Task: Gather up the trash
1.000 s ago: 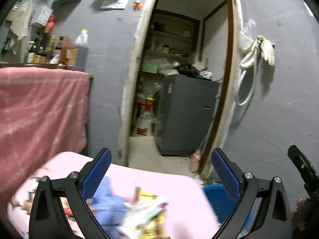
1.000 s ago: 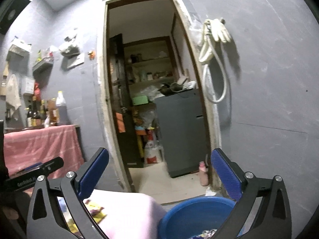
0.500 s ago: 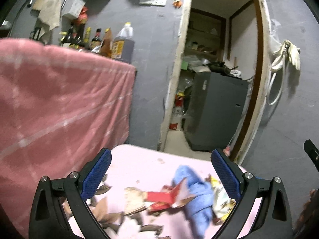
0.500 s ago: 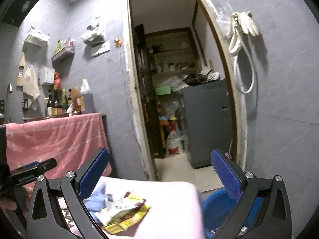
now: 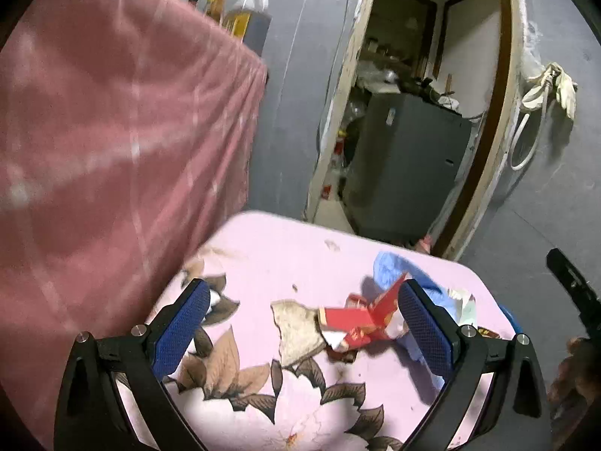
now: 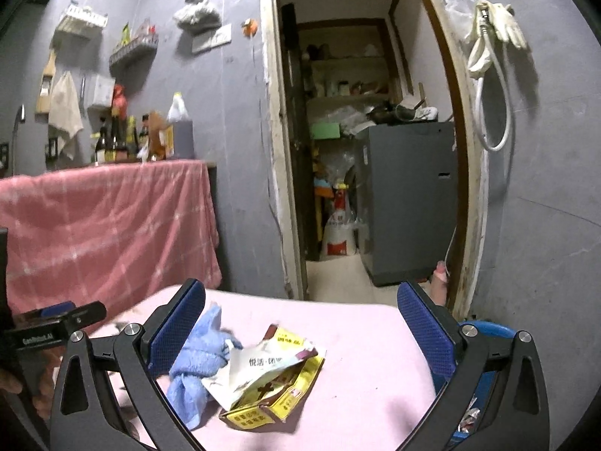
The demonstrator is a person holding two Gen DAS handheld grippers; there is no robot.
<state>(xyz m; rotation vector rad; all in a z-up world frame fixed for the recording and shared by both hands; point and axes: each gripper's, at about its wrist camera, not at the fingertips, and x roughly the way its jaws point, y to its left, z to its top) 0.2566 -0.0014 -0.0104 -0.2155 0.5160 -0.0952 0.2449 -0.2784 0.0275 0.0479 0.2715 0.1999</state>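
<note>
Glossy paper wrapper (image 6: 270,376) beside a fuzzy blue cloth (image 6: 199,360) on matt pink fabric (image 6: 360,338).

I see a torn-open red paper packet (image 5: 355,323) lying crumpled on the pink cloth, touching a bunched light-blue towel (image 6: 201,360). A ripped white-and-yellow foil wrapper (image 6: 270,376) lies flat just beside the towel. A blue plastic basin (image 6: 488,332) sits low at the cloth's right edge.

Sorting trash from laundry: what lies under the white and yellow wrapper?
The white and yellow wrapper lies on pink cloth, its left edge overlapping the crumpled blue towel. Anything beneath it is hidden.
</note>
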